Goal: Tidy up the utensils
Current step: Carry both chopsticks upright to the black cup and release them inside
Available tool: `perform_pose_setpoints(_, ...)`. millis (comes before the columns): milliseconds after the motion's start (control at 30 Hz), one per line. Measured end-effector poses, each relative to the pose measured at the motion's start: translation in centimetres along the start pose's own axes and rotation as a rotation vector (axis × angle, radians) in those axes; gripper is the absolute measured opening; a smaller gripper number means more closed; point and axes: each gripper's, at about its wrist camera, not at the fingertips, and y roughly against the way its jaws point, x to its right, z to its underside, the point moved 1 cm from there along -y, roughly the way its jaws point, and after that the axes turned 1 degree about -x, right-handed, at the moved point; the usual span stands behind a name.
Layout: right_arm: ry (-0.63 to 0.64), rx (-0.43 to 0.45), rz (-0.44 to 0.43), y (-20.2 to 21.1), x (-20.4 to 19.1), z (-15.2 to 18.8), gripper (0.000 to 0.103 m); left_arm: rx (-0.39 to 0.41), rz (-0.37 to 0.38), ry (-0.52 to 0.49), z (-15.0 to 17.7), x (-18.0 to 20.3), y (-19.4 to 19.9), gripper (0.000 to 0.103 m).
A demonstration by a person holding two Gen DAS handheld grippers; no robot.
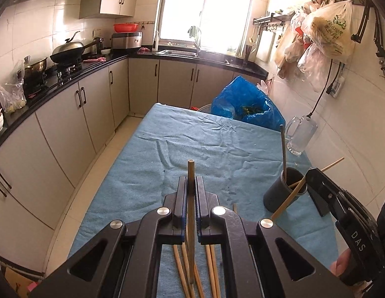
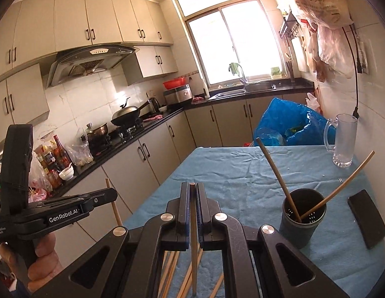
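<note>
Both grippers pinch slim wooden chopsticks [image 1: 191,223].

Pale matt wood is seen in the chopsticks [image 1: 191,226]. A matt dark plastic holder [image 2: 301,217] is set on rumpled blue cloth [image 1: 192,149]; the mug [image 2: 344,141] is clear glass.

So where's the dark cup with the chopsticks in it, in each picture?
Left wrist view: the dark cup is at lower right, beside the right gripper.
Right wrist view: the cup is at lower right, left of the black phone.
Shared landmark: the glass mug.
</note>
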Motion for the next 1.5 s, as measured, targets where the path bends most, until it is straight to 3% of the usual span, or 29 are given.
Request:
perform_pose_setpoints(967,-0.028,0.066,0.022,3.3,1.3,-1.3,0.005,0.014,0.027,-0.034,-1.2,1.9,1.1,0.005)
perform_pose_setpoints(1500,-0.062,0.13,0.049,6.3,3.5,-2.5,0.005,0.023,0.059,-0.086,-2.2,4.9,1.8,0.005)
